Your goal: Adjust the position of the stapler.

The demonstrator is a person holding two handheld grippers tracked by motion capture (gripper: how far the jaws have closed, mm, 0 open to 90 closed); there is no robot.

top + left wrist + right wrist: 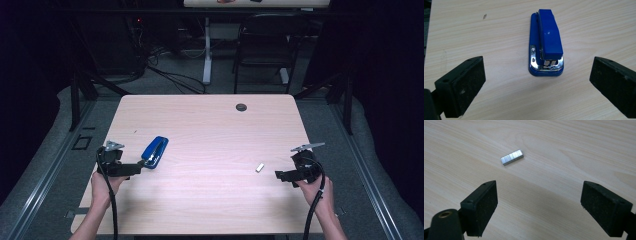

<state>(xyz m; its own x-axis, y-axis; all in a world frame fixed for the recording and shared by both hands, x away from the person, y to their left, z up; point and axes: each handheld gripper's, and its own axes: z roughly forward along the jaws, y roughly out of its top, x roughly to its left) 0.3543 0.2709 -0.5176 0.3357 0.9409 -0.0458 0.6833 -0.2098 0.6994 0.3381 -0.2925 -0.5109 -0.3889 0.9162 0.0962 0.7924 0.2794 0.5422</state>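
Stapler [155, 152] and staple strip [259, 167] are laid on a pale wooden table [210, 125], the largest thing in the high view. A small dark round cap [241, 107] is set into the tabletop near the far edge, somewhat toward the right corner.

The blue stapler is found near the left edge, roughly midway between the near and far edges, lying flat on its base and angled toward the far right. In the left gripper view its chrome end [546, 63] is turned toward the camera and its blue body runs away from it.

The left gripper [141, 164] is held in the person's left hand [106, 182] by the left edge, with its tips just beside the near end of the stapler. Its jaws are spread wide, and the stapler is seen ahead of them, not touched by either pad [467, 85].

The right gripper [279, 175] is held in the right hand [315, 187] near the right edge. Its jaws are likewise spread wide, with nothing between them.

The staple strip, a short silvery block, is the smallest thing. It lies flat on the bare wood toward the right edge, near the right gripper's tips but apart from them, and well apart from the stapler. In the right gripper view it [512, 157] is seen ahead of the open jaws, tilted across the grain.
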